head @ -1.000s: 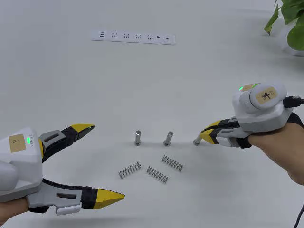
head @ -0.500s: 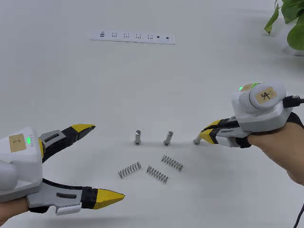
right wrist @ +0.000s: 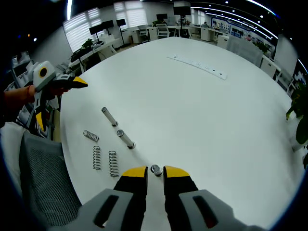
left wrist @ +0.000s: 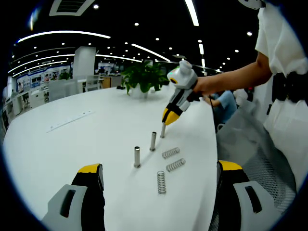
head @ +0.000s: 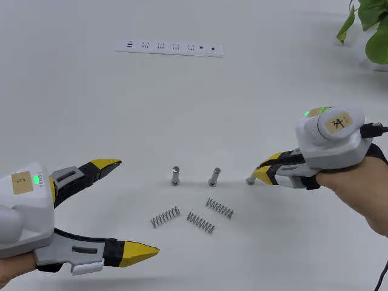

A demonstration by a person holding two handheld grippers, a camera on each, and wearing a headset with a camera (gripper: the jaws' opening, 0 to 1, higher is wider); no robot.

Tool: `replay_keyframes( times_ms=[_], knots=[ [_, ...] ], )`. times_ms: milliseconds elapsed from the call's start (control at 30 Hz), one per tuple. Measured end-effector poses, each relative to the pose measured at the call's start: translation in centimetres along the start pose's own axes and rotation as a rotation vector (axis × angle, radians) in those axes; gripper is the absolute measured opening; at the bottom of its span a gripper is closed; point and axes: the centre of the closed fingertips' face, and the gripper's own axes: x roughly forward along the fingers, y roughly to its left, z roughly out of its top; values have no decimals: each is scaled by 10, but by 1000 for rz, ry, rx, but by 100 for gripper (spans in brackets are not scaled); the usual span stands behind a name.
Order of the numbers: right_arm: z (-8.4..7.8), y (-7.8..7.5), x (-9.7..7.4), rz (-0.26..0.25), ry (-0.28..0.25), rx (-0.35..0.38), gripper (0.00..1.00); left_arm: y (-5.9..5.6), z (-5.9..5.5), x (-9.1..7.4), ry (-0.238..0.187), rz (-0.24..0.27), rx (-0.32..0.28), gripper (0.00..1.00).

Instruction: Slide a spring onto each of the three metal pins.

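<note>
Pins: left pin [head: 176,175], middle pin [head: 214,176] and right pin [head: 251,180] stand in a row near the table's [head: 182,109] front edge
Springs [head: 200,222]: three, lying flat between the pins and that edge
Right gripper [head: 262,173]: jaws clamped on the right pin
Left gripper [head: 134,205]: jaws wide apart, well left of the Springs

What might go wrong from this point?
1. The right gripper is closed on the right pin; a tug might tip it or knock the middle pin.
2. The springs lie close together on the smooth table, so the open left gripper might scatter them.
</note>
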Motion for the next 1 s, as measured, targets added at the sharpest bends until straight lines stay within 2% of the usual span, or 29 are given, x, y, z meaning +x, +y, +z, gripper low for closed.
replay_keyframes(
  times_ms=[300, 400, 667, 1000],
  knots=[
    [2, 0, -3, -1, -13, -2, 17, 0, 3, 0, -2, 1, 6, 99],
    [4, 0, -5, -1, -23, -1, 18, 2, 1, -2, 3, 0, 10, 99],
    [9, 2, -18, -3, -52, -3, 23, 5, 2, -5, 4, 3, 18, 99],
    [4, 4, -36, 13, -100, -25, 31, 4, 4, -8, 11, 9, 30, 99]
  ],
)
